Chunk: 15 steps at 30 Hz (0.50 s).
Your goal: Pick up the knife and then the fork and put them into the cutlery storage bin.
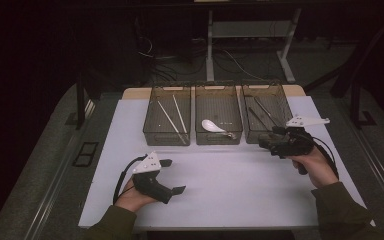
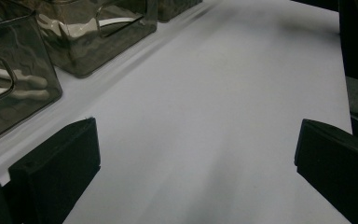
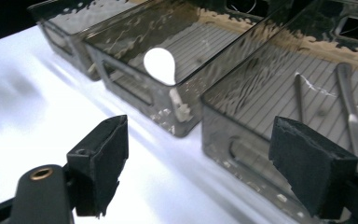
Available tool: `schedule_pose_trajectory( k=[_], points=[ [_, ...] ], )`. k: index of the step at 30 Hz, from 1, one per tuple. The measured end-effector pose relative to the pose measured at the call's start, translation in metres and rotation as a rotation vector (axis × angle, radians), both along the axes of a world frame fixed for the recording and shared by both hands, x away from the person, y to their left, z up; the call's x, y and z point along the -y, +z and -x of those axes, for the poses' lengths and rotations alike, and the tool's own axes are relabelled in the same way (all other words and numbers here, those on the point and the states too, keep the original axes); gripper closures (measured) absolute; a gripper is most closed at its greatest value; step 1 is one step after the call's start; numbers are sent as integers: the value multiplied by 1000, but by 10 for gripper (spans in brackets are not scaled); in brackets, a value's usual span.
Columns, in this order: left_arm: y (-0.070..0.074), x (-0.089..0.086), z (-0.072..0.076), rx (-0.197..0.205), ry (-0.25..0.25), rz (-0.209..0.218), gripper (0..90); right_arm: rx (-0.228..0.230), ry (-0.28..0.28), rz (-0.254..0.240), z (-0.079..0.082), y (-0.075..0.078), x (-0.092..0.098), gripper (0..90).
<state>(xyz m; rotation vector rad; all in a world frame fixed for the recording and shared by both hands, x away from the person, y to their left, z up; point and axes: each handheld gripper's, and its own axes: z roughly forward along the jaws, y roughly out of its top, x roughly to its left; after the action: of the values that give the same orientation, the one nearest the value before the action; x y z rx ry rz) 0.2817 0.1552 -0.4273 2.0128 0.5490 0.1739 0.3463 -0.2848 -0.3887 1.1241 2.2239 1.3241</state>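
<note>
A person's right gripper (image 1: 265, 141), fingers apart and empty, hovers at the near wall of the right bin (image 1: 267, 111), which holds dark utensils (image 3: 349, 105); the sorting appears between picks, and the next move calls for a fresh reach. The middle bin (image 1: 218, 120) holds a white spoon (image 1: 213, 126), the left bin (image 1: 166, 119) white chopsticks (image 1: 172, 117). The left gripper (image 1: 175, 176) rests open on the white worktop (image 1: 240, 185).
</note>
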Motion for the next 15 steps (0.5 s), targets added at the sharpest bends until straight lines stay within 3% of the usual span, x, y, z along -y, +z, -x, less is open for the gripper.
schedule_pose_trajectory(
  k=[15],
  points=[
    [0,0,1,1,0,1,0,31,66,-17,35,-13,-1,186]
  ],
)
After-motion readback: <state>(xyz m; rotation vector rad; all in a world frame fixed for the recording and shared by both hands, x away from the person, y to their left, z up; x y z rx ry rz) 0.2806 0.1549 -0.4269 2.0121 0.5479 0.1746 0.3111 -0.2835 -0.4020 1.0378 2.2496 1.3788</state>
